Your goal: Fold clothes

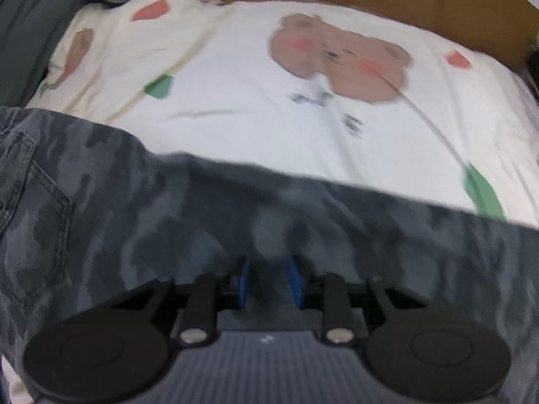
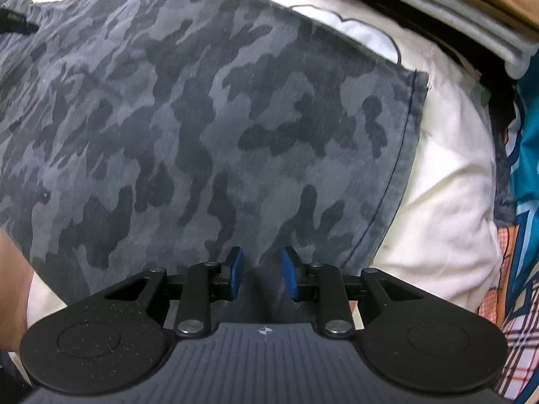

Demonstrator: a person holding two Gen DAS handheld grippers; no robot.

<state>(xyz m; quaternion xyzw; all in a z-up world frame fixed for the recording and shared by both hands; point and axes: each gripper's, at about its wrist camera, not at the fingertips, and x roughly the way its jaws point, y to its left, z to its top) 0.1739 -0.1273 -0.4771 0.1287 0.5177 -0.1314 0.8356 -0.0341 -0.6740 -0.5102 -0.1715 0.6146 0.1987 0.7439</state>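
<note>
On top of the cream bear-print sheet [image 1: 235, 107] lie the grey camouflage shorts [image 2: 202, 118], spread flat. Both grippers hang just above the shorts: the left gripper [image 1: 268, 277] and the right gripper [image 2: 260, 274] each have their jaws slightly apart, clamped on nothing.
</note>
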